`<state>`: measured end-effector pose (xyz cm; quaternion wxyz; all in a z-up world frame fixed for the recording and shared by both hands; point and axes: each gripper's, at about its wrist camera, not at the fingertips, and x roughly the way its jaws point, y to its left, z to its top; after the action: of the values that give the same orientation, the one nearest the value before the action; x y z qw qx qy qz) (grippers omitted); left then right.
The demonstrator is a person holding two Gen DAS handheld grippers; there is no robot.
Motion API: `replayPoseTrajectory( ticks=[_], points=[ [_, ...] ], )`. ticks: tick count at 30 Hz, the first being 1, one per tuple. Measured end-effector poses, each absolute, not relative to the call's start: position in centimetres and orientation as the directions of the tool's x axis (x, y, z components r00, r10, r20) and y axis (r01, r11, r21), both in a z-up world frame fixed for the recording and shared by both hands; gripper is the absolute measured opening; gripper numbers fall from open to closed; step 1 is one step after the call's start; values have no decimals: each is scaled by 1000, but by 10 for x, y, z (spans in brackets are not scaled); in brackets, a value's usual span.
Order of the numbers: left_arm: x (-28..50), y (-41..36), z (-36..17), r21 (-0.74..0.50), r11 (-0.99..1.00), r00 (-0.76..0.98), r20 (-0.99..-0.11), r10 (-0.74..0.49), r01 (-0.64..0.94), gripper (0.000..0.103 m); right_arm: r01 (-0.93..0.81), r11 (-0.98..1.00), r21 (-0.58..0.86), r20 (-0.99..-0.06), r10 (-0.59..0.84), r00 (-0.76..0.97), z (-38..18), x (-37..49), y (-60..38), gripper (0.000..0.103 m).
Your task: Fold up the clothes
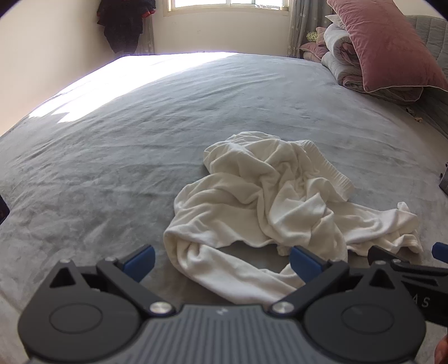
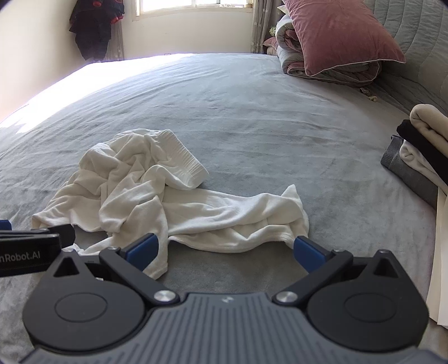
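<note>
A crumpled white garment (image 1: 268, 201) with a ribbed band lies on the grey bed (image 1: 126, 145); it also shows in the right wrist view (image 2: 156, 198). My left gripper (image 1: 221, 261) is open and empty, its blue pads (image 1: 141, 260) spread either side of the garment's near edge, just above it. My right gripper (image 2: 225, 252) is open and empty too, over the garment's near right hem. Each gripper's side shows in the other's view, the right one (image 1: 406, 266) and the left one (image 2: 33, 246).
A pink pillow (image 2: 341, 36) leans on a rolled quilt (image 2: 291, 42) at the head of the bed. A stack of folded clothes (image 2: 420, 156) lies at the right edge. Dark clothes (image 2: 95, 25) hang by the window.
</note>
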<state>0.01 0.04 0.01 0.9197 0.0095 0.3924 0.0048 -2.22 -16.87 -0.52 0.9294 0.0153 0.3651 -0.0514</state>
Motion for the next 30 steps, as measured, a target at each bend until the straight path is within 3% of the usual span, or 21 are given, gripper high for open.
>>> replayPoseTrajectory(
  ticks=[30],
  points=[
    [16, 19, -1, 7, 1000, 663, -749, 12, -9, 103, 127, 992, -13, -716, -98, 691, -5, -12, -171, 103]
  ],
)
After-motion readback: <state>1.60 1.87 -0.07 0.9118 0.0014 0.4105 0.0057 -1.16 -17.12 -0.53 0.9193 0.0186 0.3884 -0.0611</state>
